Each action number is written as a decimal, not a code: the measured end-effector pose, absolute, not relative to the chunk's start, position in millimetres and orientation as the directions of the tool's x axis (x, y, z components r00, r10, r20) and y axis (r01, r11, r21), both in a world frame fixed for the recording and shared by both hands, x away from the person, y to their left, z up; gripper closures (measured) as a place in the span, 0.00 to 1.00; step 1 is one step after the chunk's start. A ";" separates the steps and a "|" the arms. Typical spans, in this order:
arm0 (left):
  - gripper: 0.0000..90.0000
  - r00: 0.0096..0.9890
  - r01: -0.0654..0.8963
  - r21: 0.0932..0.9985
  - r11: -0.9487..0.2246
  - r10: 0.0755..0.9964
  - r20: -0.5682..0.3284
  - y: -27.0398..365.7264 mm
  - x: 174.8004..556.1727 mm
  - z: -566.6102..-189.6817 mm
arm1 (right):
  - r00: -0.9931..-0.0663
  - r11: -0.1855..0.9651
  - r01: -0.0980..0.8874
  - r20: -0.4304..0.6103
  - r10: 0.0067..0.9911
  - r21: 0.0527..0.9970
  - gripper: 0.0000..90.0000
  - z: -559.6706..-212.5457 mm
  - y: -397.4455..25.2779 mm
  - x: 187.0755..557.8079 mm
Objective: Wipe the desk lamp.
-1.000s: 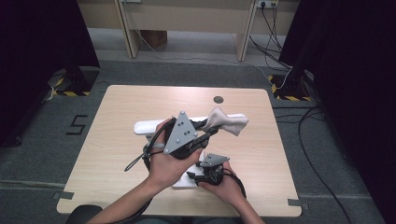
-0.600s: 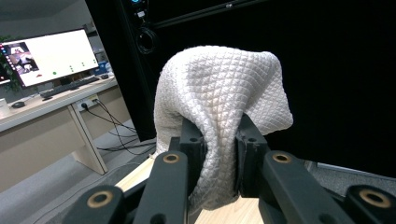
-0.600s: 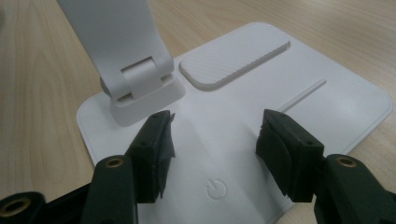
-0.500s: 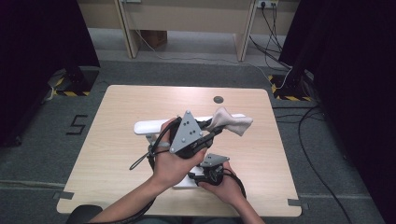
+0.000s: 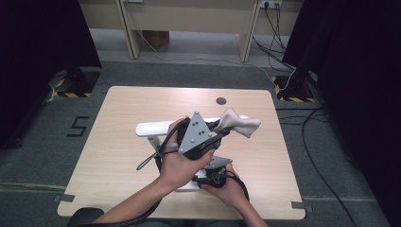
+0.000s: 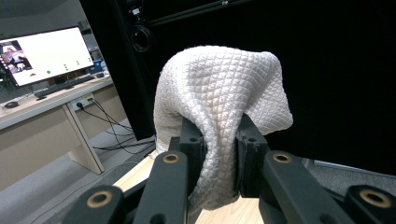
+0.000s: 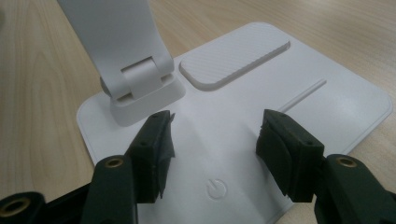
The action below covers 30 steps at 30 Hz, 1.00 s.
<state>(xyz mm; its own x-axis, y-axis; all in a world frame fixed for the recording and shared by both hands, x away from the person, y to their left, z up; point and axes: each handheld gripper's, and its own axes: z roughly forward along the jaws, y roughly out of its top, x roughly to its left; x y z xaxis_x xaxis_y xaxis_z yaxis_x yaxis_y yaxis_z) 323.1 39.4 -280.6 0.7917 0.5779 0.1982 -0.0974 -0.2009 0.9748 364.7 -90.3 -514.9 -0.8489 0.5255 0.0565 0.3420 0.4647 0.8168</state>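
Light wooden rectangular table (image 5: 118,156) on grey carpet, small dark round grommet hole (image 5: 221,100) near its far edge. White plastic desk lamp on the table: long bar head (image 5: 153,127) lies across the middle, flat square base (image 7: 280,107) sits near the person's edge, hinged neck (image 7: 135,70) rises from the base's corner. Base has a ribbed raised pad (image 7: 233,60) and a power symbol (image 7: 215,189).

Left gripper (image 5: 222,130) is raised over the table middle, grey three-cornered plate on top, jaws pinched narrow on a white quilted cloth (image 6: 219,107). Cloth bunches up above the jaws and hangs down between them; in the high view the cloth sits just past the lamp head's right end, whether touching it cannot be told.

Right gripper (image 7: 215,140) low at the lamp base, jaws spread wide, nothing between them, tips just over the base surface beside the hinge.
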 end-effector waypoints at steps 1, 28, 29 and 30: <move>0.85 0.792 -0.098 0.974 -0.203 0.577 0.199 38.8 323.2 -280.5 | -0.849 0.465 0.342 0.057 0.526 0.817 0.49 -514.9 -90.3 364.6; 0.85 0.804 -0.084 0.971 -0.224 0.560 0.199 23.2 327.2 -276.6 | -0.849 0.465 0.341 0.055 0.525 0.817 0.49 -514.8 -90.4 364.8; 0.85 0.804 -0.085 0.971 -0.223 0.560 0.199 22.7 327.1 -276.7 | -0.850 0.465 0.341 0.055 0.525 0.817 0.49 -514.8 -90.5 364.8; 0.85 0.805 -0.086 0.971 -0.223 0.559 0.200 22.3 327.1 -276.6 | -0.850 0.465 0.341 0.056 0.524 0.817 0.49 -514.8 -90.5 364.8</move>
<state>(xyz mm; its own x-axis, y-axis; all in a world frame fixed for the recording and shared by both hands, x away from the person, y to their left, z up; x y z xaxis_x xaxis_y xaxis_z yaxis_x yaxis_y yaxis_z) 327.1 22.3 -276.6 0.8046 0.5592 0.1998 -0.0859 -0.2234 0.9709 364.8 -90.5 -514.8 -0.8497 0.5243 0.0563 0.3411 0.4650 0.8169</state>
